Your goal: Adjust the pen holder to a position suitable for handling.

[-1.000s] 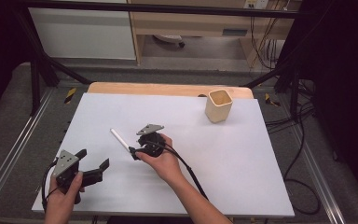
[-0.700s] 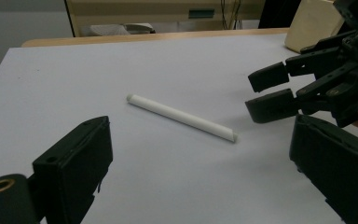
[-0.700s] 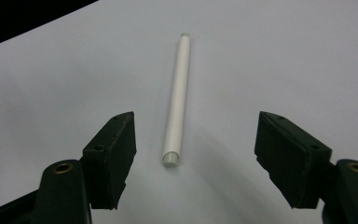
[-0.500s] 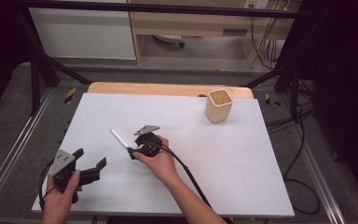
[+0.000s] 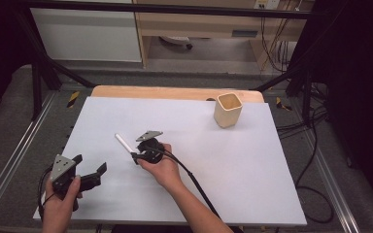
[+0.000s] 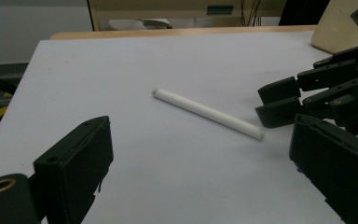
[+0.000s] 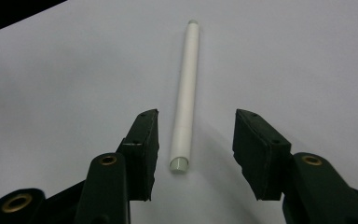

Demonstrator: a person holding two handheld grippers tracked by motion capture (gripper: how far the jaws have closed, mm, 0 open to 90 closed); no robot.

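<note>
The white tabletop (image 5: 233, 160) was bare but for a wooden cup (image 5: 228, 109) at its far right and a white stick (image 7: 185, 95) lying flat near the middle. My right gripper (image 7: 193, 151) stood wide apart astride the stick's near end, not touching it. I judged this the moment before the grasp, needing only a squeeze; my left gripper (image 5: 85, 171) waited wide and empty near the table's front-left edge.

The high view looks forward and down on the desk (image 5: 252, 160); both tongs' cameras sit low, sharing the white stick (image 7: 185, 93).
</note>
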